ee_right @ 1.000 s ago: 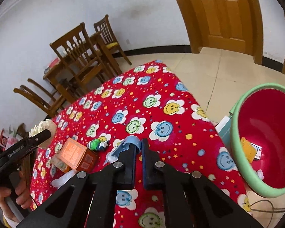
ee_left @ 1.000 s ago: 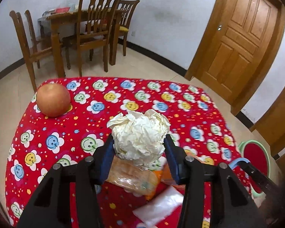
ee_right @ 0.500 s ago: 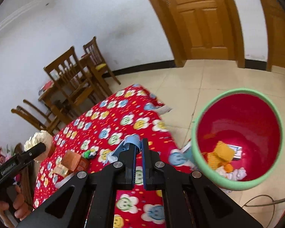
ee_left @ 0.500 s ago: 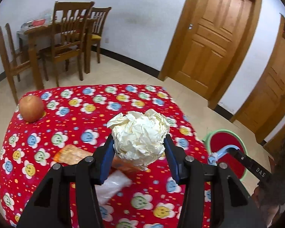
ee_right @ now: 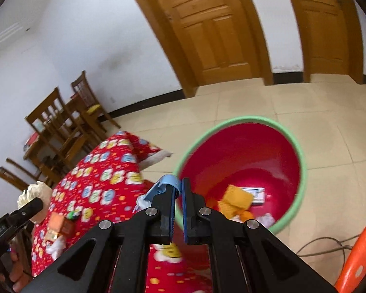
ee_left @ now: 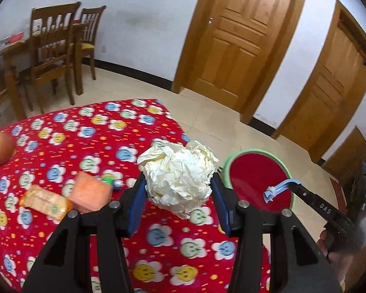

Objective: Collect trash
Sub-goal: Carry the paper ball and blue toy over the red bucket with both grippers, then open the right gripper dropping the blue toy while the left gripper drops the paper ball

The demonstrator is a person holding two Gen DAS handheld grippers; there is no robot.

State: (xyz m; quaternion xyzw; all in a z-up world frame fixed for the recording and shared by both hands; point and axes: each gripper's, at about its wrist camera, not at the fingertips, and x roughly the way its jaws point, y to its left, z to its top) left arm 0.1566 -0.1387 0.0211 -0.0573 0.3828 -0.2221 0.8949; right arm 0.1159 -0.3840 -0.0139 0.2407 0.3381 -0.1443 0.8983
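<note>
The left gripper held a crumpled paper ball clamped between its blue pads, above the near right part of the red smiley-flower tablecloth. To the right, on the floor beside the table, stood a red bin with a green rim; the right gripper reached over it, pinching a light-blue plastic piece. On the cloth to the left lay an orange box, an orange wrapper and, far left, an apple.
</note>
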